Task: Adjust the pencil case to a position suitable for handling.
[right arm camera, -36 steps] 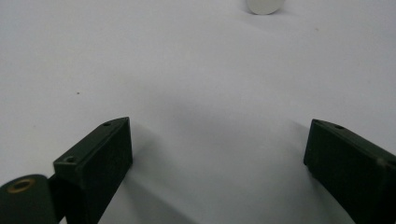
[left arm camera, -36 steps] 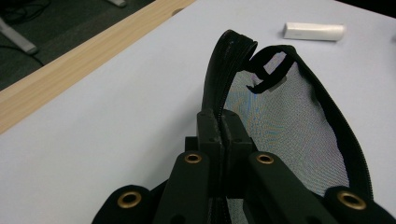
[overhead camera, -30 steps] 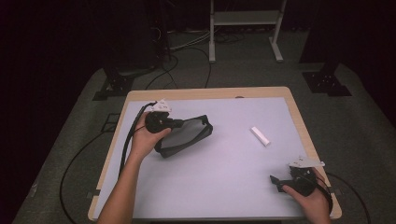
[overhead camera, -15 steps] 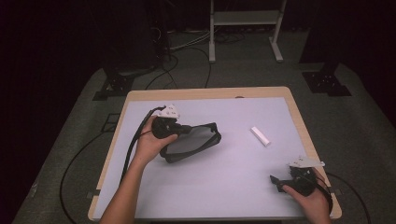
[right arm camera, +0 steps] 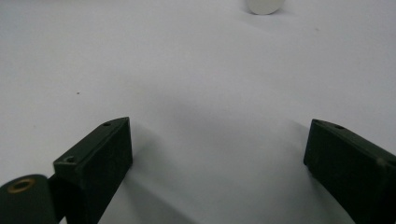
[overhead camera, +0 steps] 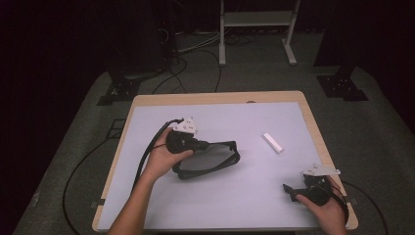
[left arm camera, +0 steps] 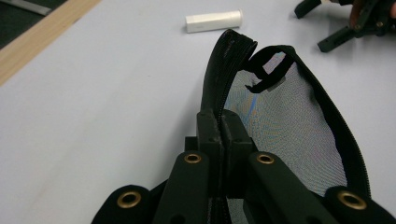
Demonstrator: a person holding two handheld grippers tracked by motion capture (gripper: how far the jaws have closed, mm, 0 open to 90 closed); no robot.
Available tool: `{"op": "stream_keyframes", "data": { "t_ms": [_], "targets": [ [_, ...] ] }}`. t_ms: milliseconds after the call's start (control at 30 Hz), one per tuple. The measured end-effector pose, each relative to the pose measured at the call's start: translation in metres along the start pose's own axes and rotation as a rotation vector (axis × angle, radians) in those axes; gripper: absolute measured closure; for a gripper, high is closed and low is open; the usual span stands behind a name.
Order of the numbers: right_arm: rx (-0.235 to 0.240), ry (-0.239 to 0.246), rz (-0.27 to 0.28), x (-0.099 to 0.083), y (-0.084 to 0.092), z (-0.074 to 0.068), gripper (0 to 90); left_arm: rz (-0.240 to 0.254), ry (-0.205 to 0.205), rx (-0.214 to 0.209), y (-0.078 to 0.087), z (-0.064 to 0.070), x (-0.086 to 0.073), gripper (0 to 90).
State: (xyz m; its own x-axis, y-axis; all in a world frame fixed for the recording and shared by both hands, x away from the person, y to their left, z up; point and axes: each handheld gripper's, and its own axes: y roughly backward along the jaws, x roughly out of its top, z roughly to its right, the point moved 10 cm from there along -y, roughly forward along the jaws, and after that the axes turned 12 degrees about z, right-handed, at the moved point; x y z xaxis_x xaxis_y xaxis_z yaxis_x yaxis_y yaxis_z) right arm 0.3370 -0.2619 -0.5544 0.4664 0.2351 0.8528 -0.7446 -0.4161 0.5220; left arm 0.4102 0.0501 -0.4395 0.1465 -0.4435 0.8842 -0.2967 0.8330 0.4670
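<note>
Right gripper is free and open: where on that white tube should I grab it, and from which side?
Take the white tube at mid-length, jaws across its narrow width. It lies flat and alone on the table, slanted, up-table of the right gripper. Probably come from above, wrist turned square to its long axis.

The white tube (right arm camera: 265, 6) is cut off by the top edge, beyond the right gripper (right arm camera: 219, 163).

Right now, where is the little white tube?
In the high view the white tube lies flat on the table's right half, apart from the black mesh pouch to its left, with the right gripper nearer the front edge.
</note>
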Motion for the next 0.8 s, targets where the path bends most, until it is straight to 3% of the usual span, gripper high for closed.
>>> {"op": "stream_keyframes", "data": {
  "t_ms": [800],
  "targets": [
    [0.000, 0.000, -0.001, 0.000, 0.000, 0.000, 7.0, -0.038, -0.040, -0.166, -0.020, 0.036, -0.006, 88.4]
  ]
}}
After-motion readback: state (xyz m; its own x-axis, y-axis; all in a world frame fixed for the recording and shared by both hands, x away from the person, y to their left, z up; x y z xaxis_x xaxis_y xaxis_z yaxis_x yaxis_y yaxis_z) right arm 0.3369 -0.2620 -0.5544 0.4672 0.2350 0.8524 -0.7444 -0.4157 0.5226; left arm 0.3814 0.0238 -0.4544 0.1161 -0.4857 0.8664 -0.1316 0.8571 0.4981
